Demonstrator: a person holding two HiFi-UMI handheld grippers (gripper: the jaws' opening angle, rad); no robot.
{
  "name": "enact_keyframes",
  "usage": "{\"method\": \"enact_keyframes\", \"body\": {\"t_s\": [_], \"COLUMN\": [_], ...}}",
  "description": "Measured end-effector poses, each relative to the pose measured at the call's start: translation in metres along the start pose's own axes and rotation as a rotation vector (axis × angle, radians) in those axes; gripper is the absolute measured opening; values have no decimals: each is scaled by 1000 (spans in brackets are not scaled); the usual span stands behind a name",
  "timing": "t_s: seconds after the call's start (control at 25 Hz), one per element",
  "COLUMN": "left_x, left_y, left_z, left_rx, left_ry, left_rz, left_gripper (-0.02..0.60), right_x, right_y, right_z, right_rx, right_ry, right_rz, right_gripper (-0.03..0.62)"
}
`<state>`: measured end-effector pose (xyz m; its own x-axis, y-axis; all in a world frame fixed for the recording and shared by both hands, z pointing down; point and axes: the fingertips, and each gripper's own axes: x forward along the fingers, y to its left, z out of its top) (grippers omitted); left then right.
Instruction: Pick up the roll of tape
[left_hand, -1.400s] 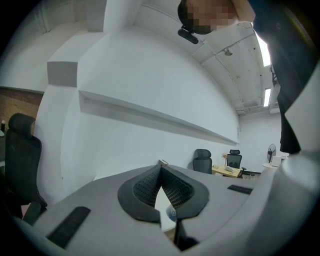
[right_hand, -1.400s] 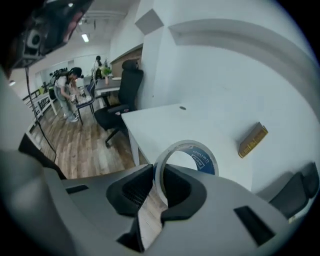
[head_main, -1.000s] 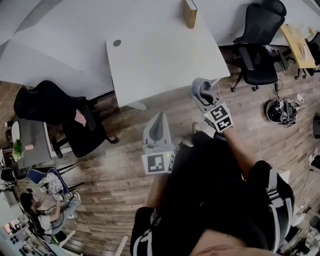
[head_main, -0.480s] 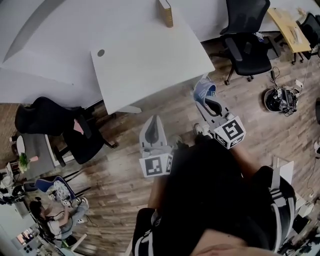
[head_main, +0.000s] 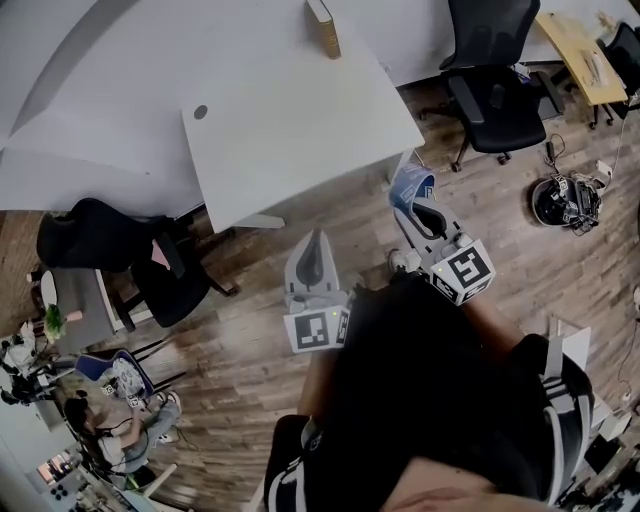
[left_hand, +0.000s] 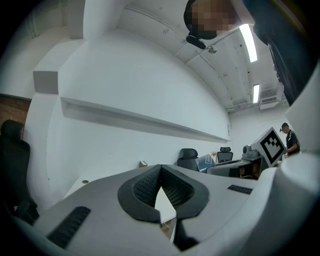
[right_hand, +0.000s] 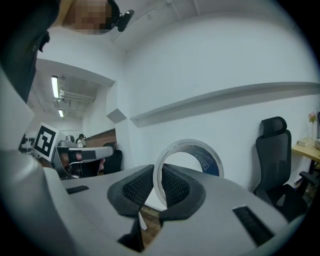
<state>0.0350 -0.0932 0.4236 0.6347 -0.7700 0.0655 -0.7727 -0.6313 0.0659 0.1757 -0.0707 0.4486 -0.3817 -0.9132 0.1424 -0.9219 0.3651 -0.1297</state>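
The roll of tape (head_main: 403, 183), a white ring with a blue inner face, hangs in the air over the wooden floor, just off the white desk's near right corner. My right gripper (head_main: 420, 208) is shut on it. In the right gripper view the ring (right_hand: 209, 159) stands upright with its wall between the dark ribbed pads (right_hand: 135, 187), and the jaws of the right gripper (right_hand: 158, 172) are closing on it. My left gripper (head_main: 311, 240) is held level to the left and holds nothing. In its own view the left gripper (left_hand: 160, 169) has its pads meeting at the tips.
A white desk (head_main: 290, 120) stands ahead with a brown box (head_main: 322, 27) at its far edge. Black office chairs stand at the upper right (head_main: 490, 85) and at the left (head_main: 110, 240). A yellow table (head_main: 578, 55) is in the far right corner. A person (head_main: 100, 420) sits at the lower left.
My right gripper has risen with the tape roll and rolled, so its marker cube now sits lower and further right. The desk has slid left in the head view.
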Motion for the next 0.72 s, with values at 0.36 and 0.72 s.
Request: {"method": "enact_keyframes", "body": {"t_s": [0.36, 0.72], "left_x": [4, 7], "left_y": [0, 3], "left_z": [2, 1], "left_rx": [1, -3], "left_ry": [-4, -1], "left_rz": [7, 7], "left_gripper": [15, 15], "right_x": [0, 3], "right_y": [-3, -1], "right_z": [3, 0], "right_rx": [5, -3], "right_ry": [-8, -4], "right_rz": [7, 21], "right_gripper": [63, 63]}}
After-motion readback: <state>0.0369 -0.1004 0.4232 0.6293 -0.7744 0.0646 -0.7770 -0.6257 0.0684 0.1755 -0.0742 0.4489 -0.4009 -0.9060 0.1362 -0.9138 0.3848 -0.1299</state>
